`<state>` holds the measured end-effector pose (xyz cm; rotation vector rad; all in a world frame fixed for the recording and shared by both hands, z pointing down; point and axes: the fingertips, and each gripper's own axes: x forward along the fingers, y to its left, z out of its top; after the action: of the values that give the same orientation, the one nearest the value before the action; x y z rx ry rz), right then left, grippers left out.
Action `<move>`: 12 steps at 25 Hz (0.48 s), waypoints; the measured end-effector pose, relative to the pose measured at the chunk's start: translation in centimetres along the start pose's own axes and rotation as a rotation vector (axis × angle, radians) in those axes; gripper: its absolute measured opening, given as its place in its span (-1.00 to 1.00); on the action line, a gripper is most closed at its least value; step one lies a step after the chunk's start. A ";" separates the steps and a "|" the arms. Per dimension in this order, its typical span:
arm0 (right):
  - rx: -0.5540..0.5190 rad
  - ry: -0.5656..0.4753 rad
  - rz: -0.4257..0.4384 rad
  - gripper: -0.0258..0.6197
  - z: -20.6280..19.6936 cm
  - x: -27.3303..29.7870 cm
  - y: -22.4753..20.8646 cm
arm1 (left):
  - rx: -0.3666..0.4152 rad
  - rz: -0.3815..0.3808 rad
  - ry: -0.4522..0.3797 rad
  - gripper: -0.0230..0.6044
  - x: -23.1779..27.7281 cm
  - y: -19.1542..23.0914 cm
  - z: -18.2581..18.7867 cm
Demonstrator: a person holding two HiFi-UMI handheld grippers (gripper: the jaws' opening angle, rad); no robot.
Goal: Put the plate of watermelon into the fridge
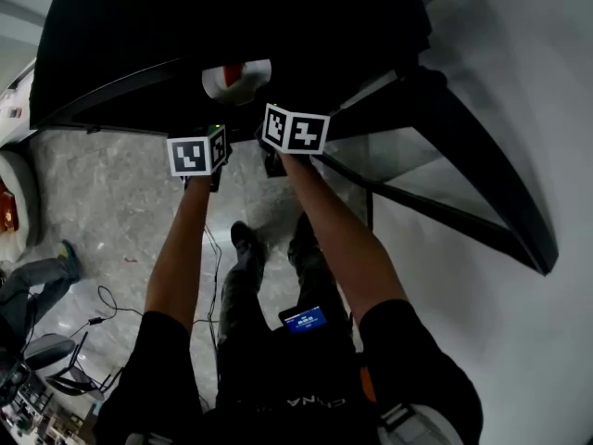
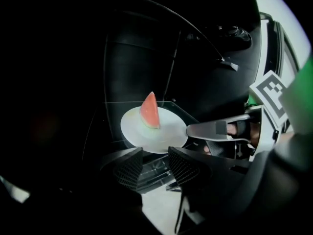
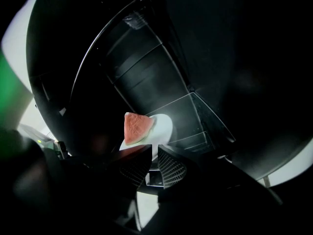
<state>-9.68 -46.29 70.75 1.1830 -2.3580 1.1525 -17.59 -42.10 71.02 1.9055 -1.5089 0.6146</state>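
The plate (image 2: 139, 137) of watermelon (image 2: 150, 110) is sitting on a glass shelf (image 2: 188, 112) inside the dark, open fridge (image 1: 232, 26). A single red wedge is standing upright on it, rind down, a little off the plate's middle. The plate is lying flat, towards the shelf's front edge.

The right gripper (image 3: 152, 153) is reaching in to the plate's near rim. Its jaws are standing almost together, with the white rim showing in the narrow gap between them, so they look to be pinching it. From the left gripper view, one of the right gripper's silver fingers is lying right against the plate's right-hand edge.

The left gripper (image 2: 154, 155) is hanging just in front of the plate, its jaws spread wide and gripping nothing. The plate is lying beyond its tips, not between them.

The person is standing on the grey marble floor (image 1: 111, 211), both bare forearms stretched forward into the fridge, side by side. The dark fridge door (image 1: 482, 184) is swung open on the right.
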 end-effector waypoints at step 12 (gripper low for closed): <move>-0.155 0.039 -0.035 -0.78 0.9 1.1 0.6 | 0.094 0.003 0.017 -0.40 0.7 0.9 1.4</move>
<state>-10.74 -47.41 70.46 1.1344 -2.3397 0.9538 -18.31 -43.69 70.70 1.9630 -1.4965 0.7131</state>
